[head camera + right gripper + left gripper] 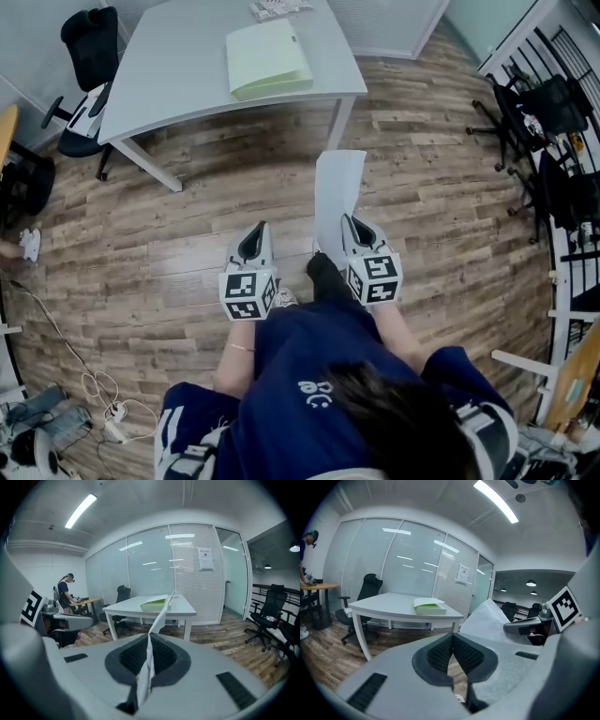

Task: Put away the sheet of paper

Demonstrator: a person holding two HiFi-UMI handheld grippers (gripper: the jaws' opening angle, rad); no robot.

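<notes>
Right gripper [149,638] is clamped shut on the sheet [160,613]. You can see the paper edge-on, pinched between the pads and running straight out from the jaws. The left gripper [453,635] is closed too, pads together with nothing in them, hanging just beside the right one at its 9 o'clock. In the head view the sheet [338,187] sticks out from the right gripper [349,222] toward 12 o'clock, so its long axis points more or less at the table [169,66]. My guess is it's headed for the pale green folder [269,58] lying flat on that table. That's around 11 o'clock from the right gripper and well apart from it, with a stretch of wood floor [422,178] in between. The left gripper [260,228] lines up with the folder more directly, at about its 12 o'clock, but neither hand is clearly nearer, and the right one has the paper anyway. As for writing, there's not much: just black-and-white square patterns on each marker cube [373,275], a notice [205,558] on the glass wall that's too small to read, and some pale print on the person's shirt [314,386] I can't make out.
</notes>
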